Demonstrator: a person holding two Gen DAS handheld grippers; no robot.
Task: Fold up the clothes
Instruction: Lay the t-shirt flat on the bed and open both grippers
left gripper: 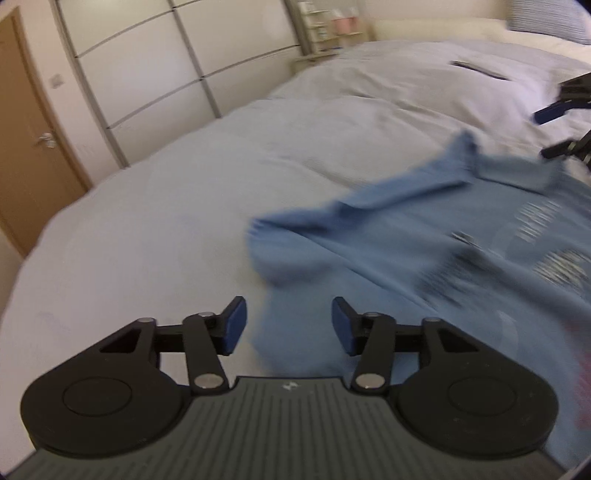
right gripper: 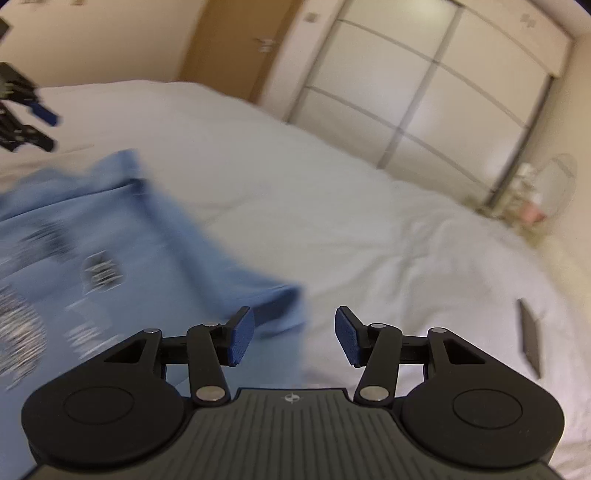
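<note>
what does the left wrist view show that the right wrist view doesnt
Only the left wrist view: a shelf unit beyond the bed, a pillow at the top right, and the left gripper up close, open, nothing between its pads.

Only the right wrist view: a fan by the wall, and the right gripper up close, also open and empty.

Both: the blue t-shirt on the white duvet, the wardrobe, the wooden door, and a dark flat object lying on the bed.

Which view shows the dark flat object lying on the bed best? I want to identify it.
The right wrist view: the dark flat object lies near the frame's right edge on the white duvet, large enough to show a thin rectangular slab. In the left wrist view it is a small, distant sliver. Neither view settles what it is.
</note>
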